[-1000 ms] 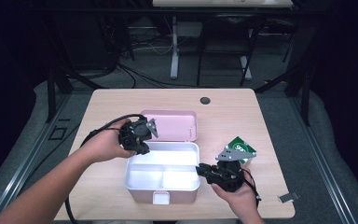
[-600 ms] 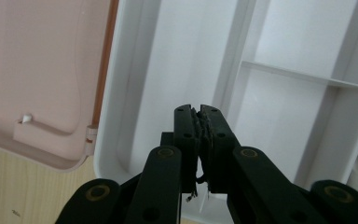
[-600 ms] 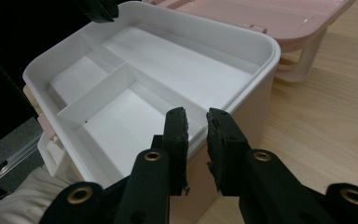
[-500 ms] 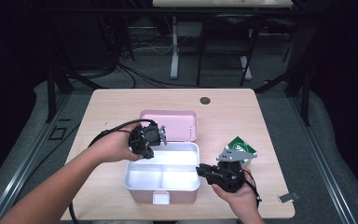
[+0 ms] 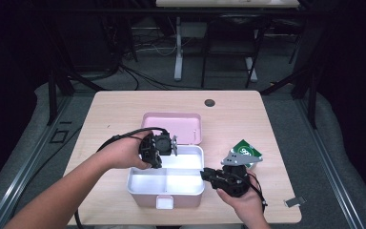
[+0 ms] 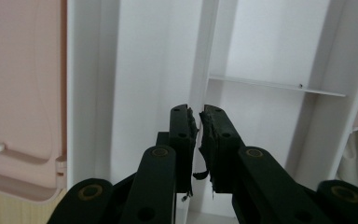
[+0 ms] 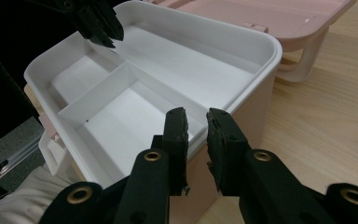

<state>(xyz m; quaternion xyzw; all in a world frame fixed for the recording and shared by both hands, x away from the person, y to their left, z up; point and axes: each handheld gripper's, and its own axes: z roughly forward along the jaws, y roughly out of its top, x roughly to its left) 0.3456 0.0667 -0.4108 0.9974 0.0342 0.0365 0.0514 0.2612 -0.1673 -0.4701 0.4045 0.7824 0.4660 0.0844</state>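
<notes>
Pale wooden table [image 5: 124, 107]; grey floor [image 5: 143, 81]; dark room; black stands [image 5: 228, 52]

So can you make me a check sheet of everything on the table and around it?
Surface: wooden table, a small dark round spot near its far edge.
Job's things: pink box with a white divided tray inside, nothing in it; its pink lid lies open behind.
Clutter: green packet right of the box; small grey clip at the right front corner.
Grippers: left gripper over the tray's divider, fingers just eased apart, nothing between them; right gripper at the box's right rim, fingers narrowly apart, not visibly gripping it.
Cables: black cable trailing from the left gripper.
Surroundings: dark floor, metal frames, cords.
</notes>
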